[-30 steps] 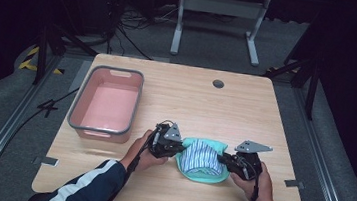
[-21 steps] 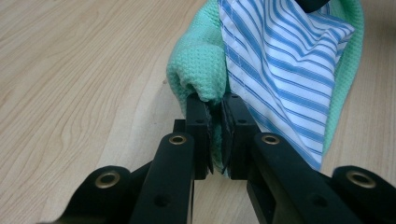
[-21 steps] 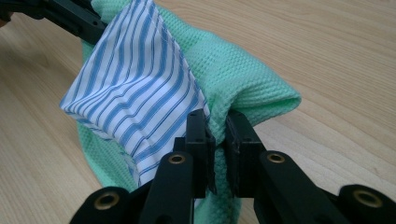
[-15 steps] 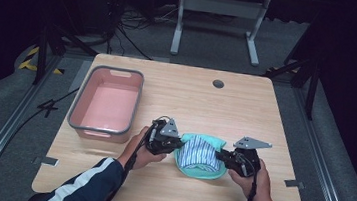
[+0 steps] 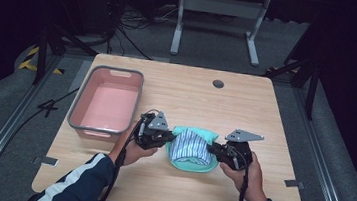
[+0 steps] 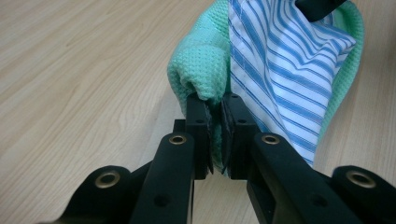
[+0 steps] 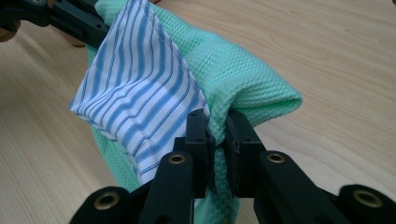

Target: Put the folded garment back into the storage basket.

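Wood surface: you're working on a pale wood-grain table (image 5: pixel 187 96), with a round cable hole (image 5: pixel 218 83) near its far edge.
Room: dark all round, grey floor, a metal stand (image 5: pixel 218 14) beyond the table, cables trailing on the floor.
Tub: pink bin (image 5: pixel 108 104) with a grey rim, sitting at your left, apart from the cloth.
Cloth: mint-green waffle cloth (image 5: pixel 192 154) with a blue-and-white striped layer (image 5: pixel 189 147) bunched on top, at the near middle of the table.
Left gripper: your left gripper (image 6: pixel 215 116) has its jaws clamped on a rolled green edge (stripes just beside the pads).
Right gripper: your right gripper (image 7: pixel 217 128) is pinched shut on the opposite green fold, right where the stripes meet it.
Position: cloth strung between your two grippers, one at each end, left hand (image 5: pixel 133 148) and right hand (image 5: pixel 247 173) behind them.
Long axis: runs left to right across the table, gripper to gripper; the middle sags toward you in a rounded belly.
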`<state>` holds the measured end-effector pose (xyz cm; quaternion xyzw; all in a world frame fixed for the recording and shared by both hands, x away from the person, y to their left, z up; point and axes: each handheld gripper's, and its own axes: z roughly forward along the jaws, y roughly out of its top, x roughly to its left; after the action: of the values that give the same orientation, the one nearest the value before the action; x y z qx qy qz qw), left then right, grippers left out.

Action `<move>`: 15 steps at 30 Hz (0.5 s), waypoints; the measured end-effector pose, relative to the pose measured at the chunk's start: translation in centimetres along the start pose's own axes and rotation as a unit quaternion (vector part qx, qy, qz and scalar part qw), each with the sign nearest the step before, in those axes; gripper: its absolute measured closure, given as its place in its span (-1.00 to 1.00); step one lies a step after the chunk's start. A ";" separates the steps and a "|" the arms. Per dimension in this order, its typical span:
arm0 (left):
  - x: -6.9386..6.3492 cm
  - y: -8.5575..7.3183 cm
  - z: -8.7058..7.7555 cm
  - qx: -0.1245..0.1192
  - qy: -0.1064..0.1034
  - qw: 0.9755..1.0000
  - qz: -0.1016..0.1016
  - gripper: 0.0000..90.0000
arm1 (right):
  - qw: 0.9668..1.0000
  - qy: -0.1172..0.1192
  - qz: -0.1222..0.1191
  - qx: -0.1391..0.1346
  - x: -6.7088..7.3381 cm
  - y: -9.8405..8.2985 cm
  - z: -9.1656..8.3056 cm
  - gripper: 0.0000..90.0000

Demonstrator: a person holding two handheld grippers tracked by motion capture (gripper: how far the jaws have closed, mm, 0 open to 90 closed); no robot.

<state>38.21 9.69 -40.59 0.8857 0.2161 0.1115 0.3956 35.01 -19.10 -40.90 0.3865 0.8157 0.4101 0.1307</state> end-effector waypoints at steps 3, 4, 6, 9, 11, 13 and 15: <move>0.2 0.1 -0.5 -0.006 0.007 1.000 -0.003 0.84 | 1.000 0.000 -0.006 -0.007 0.3 0.9 0.0 0.79; 0.3 0.1 -0.7 -0.008 0.008 1.000 -0.005 0.84 | 1.000 0.000 -0.006 -0.007 0.3 0.9 0.0 0.79; 0.5 0.0 -1.0 -0.009 0.010 1.000 -0.004 0.84 | 1.000 0.000 -0.009 -0.008 0.5 1.4 0.1 0.79; 0.8 0.0 -1.7 -0.015 0.017 1.000 -0.009 0.84 | 1.000 0.002 -0.016 -0.009 0.8 2.1 0.3 0.79; 1.0 -0.1 -2.1 -0.019 0.021 1.000 -0.010 0.84 | 1.000 0.003 -0.020 -0.009 1.0 2.5 0.4 0.79; 1.2 -0.2 -2.6 -0.022 0.026 0.999 -0.014 0.84 | 1.000 0.005 -0.025 -0.013 1.2 3.1 0.5 0.79; 1.5 -0.4 -3.1 -0.026 0.034 0.999 -0.019 0.84 | 0.999 0.009 -0.028 -0.014 1.5 3.7 0.9 0.80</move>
<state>38.23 12.67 -38.78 0.8665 0.2429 0.1394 0.4131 36.43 -16.16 -38.41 0.3578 0.8215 0.4212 0.1405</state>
